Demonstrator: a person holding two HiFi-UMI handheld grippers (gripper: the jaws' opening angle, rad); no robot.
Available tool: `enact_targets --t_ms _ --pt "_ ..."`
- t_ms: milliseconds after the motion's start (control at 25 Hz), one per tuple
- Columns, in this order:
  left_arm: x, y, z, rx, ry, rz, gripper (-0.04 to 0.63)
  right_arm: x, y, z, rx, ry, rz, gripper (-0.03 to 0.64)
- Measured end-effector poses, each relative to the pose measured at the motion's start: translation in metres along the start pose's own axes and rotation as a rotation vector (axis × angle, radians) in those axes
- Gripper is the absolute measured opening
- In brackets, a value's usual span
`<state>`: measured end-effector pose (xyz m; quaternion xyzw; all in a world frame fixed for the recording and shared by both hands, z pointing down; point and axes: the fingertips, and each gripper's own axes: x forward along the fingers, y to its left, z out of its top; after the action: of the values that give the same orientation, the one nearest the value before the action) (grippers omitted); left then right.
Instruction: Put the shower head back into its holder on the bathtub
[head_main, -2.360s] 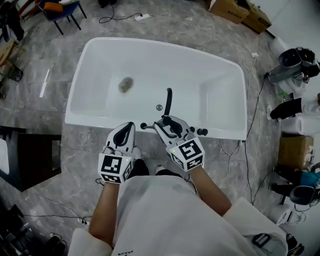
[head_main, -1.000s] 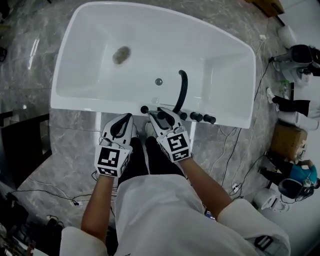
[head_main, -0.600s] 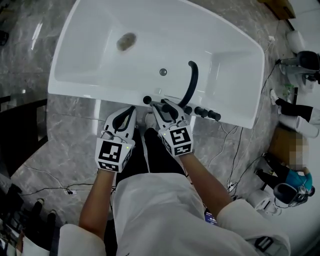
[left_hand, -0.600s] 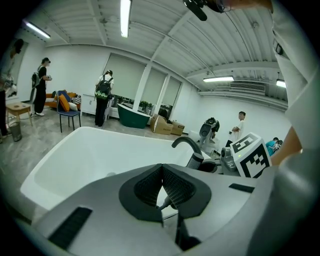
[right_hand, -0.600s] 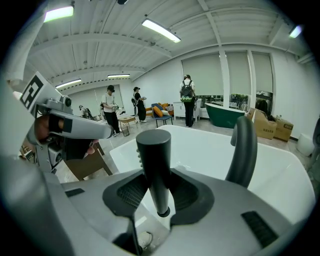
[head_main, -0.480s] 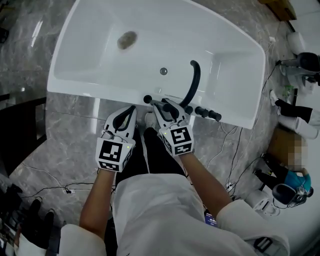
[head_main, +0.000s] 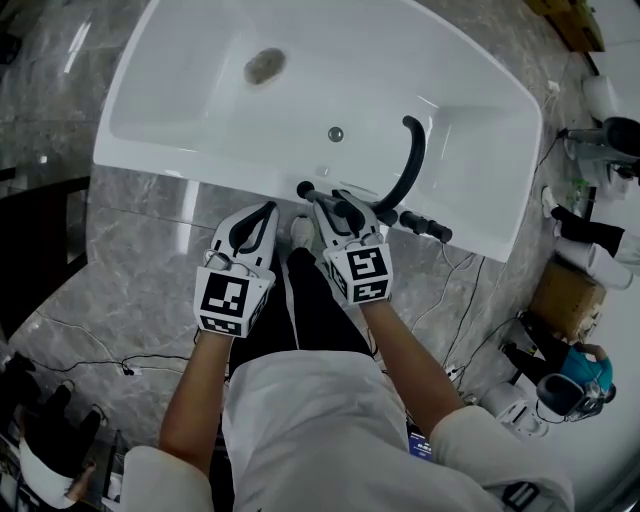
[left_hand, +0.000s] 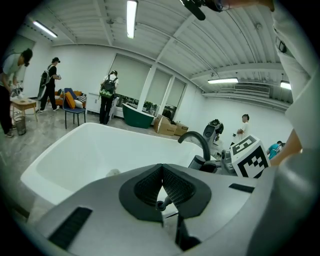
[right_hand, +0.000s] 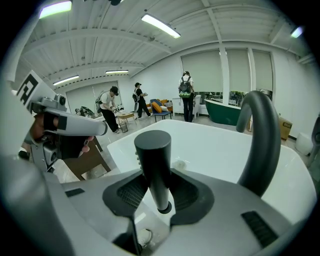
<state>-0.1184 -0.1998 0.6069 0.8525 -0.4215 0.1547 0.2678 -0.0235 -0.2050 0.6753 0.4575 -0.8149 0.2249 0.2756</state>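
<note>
Count: two grippers, one bathtub (head_main: 180, 172), one arched black spout (head_main: 408, 165), four black knobs (head_main: 440, 233) along the near rim. Spout stands just right of the right gripper (head_main: 338, 208) – knobs either side of it. Shower head (right_hand: 153, 150) – plain black cylinder, flat top, roughly upright – clamped between the right pads, over the near rim. Left gripper (head_main: 262, 215) beside it, tips pressed together, nothing between them.
</note>
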Motion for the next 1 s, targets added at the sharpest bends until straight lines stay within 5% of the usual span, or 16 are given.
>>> enact_targets --t_ms 1000 --pt "0.004 -0.001 -0.028 -0.032 0.027 -0.031 0.012 0.038 -0.002 -0.038 0.01 0.064 -0.031 0.143"
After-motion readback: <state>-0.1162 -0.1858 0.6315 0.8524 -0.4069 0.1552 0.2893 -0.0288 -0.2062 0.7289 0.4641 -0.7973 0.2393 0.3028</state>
